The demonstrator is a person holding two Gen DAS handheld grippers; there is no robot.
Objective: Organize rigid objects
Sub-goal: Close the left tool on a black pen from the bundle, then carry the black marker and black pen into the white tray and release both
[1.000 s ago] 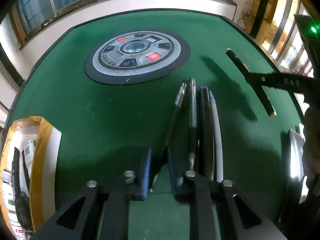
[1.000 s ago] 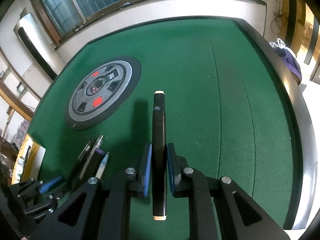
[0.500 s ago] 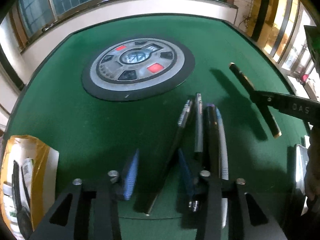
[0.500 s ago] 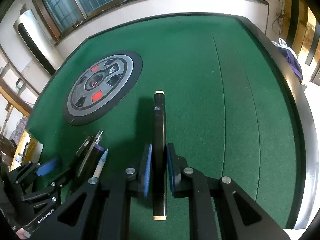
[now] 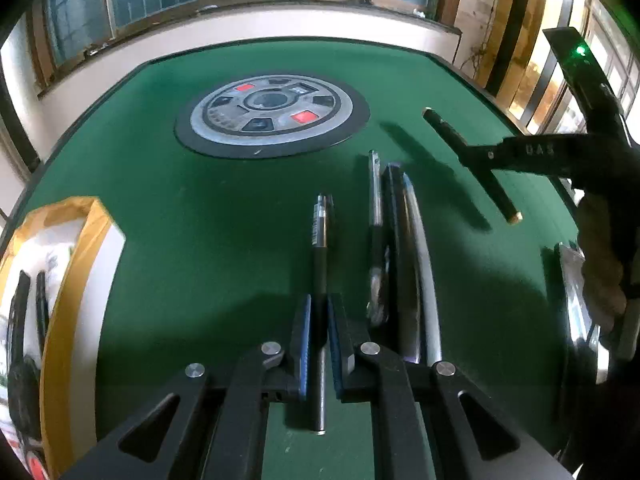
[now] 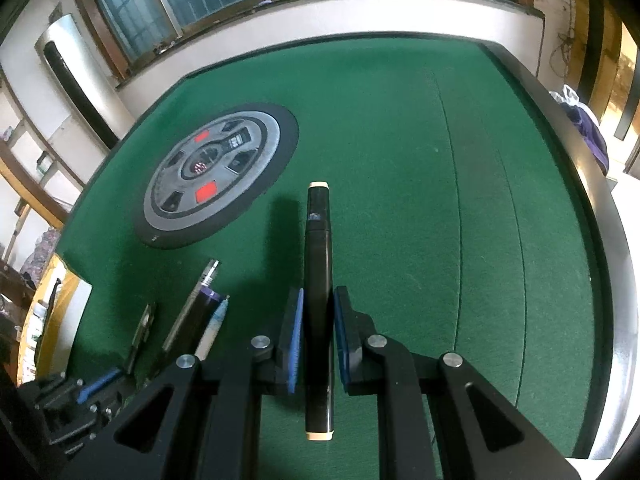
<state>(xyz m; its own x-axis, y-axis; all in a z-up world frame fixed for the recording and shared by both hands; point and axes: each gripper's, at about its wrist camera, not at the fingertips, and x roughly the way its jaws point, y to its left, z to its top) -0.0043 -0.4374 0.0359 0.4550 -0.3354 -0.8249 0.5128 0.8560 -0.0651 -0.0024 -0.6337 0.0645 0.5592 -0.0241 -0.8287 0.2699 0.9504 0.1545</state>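
On a green table, the left gripper, jaws just closed, clamps a thin pen set just apart from three pens lying in a row. Only its view shows a yellow box at far left. The right gripper grips a black marker above the felt. A round panel sits beyond.

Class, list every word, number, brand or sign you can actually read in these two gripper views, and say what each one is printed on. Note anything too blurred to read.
"OAS", faint and uncertain: on the black finger of the right gripper, seen from the left wrist.
Unreadable: the pale label strip on the thin black pen in the left gripper.
Unreadable: the small mark on the thick black marker with cream ends.
Unreadable: the symbols on the round grey control panel.
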